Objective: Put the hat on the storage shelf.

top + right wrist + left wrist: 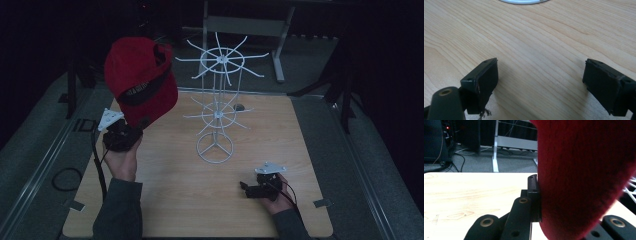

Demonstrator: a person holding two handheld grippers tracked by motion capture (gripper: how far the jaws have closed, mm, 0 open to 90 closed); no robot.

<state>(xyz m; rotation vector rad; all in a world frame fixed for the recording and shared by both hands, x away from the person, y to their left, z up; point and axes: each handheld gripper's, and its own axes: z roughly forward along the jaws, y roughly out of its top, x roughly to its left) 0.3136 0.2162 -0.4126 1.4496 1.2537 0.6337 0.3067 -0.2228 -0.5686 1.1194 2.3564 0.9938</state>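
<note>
While left claw clamps its brim, red cap hangs above, w/ crown up.

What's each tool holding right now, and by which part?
The left tool grips the red cap by its lower edge, apparently the brim. The right tool is open over the table, holding nothing.

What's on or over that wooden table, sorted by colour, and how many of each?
Red: 1, the baseball cap held up in the left gripper
White: 1, the wire hat rack standing on the table
Black: 2, the left gripper and the right gripper, which rests open on the table
Total: 4
</note>
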